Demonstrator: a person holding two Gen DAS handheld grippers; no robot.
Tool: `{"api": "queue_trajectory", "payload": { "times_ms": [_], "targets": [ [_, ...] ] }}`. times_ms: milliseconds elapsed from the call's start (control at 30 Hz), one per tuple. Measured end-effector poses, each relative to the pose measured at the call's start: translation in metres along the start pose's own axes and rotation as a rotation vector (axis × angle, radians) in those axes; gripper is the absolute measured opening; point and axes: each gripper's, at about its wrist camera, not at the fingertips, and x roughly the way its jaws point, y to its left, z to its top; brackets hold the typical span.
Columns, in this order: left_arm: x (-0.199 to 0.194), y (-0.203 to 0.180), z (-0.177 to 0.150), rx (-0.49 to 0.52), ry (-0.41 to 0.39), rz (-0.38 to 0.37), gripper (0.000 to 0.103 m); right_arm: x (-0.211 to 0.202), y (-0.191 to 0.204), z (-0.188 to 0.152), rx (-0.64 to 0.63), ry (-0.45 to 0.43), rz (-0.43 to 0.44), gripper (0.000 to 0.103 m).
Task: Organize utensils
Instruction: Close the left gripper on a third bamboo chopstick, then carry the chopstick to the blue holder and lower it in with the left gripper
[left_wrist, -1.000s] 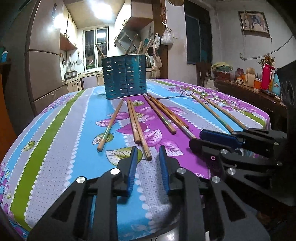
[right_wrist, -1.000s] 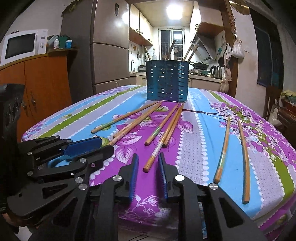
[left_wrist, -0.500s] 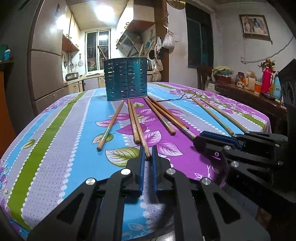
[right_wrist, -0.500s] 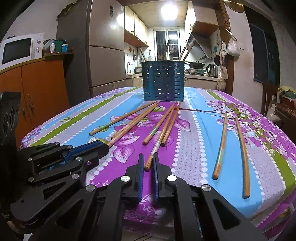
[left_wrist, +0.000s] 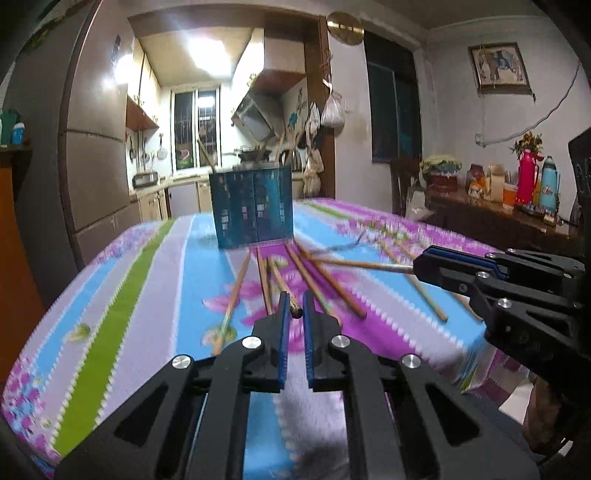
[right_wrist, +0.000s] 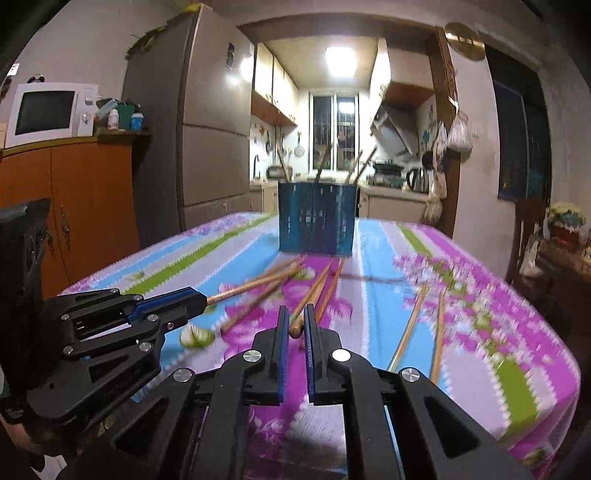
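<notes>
In the left wrist view, the left gripper (left_wrist: 294, 303) is closed on the near end of one chopstick (left_wrist: 283, 290). The other chopsticks (left_wrist: 325, 293) lie on the flowered tablecloth (left_wrist: 110, 295), before the blue holder (left_wrist: 252, 207).

In the right wrist view, the right gripper (right_wrist: 295, 317) also pinches the end of a chopstick (right_wrist: 314, 295). Two chopsticks (right_wrist: 424, 325) lie apart at the right. The holder (right_wrist: 317, 218) stands at the far side with a few sticks in it.
</notes>
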Motion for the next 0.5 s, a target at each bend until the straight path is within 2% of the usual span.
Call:
{"api": "queue_trajectory", "payload": {
  "times_ms": [300,500],
  "targets": [
    [-0.014,0.006,0.065,0.016,-0.176,0.02,0.005,-0.015,-0.006,0.055,-0.074,-0.141,0.032,0.008],
    [0.001,0.012,0.111,0.022,-0.243,0.008,0.005,0.008,-0.034,0.109,-0.066,-0.195,0.068,0.008]
  ]
}}
